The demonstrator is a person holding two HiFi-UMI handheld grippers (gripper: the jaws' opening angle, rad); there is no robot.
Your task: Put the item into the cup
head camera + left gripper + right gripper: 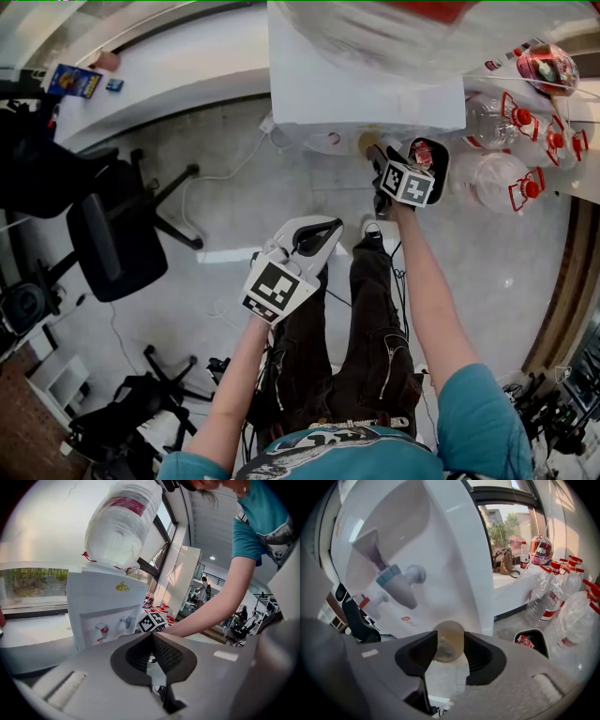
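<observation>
A pale, translucent cup [449,641] stands in front of the white water dispenser [454,550], below its blue tap [396,581]. My right gripper [450,648] is open, with the cup between its fingertips and the pads not pressing on it. In the head view the right gripper [377,155] reaches to the cup [367,142] at the dispenser's [356,94] front. I cannot tell what is inside the cup. My left gripper [323,227] hangs lower over the floor, shut with nothing in it [151,637].
Several empty water bottles with red caps [506,178] lie to the right of the dispenser. A black bin [433,155] with red scraps stands beside my right gripper. A black office chair [112,244] is at the left, near a white desk [169,66].
</observation>
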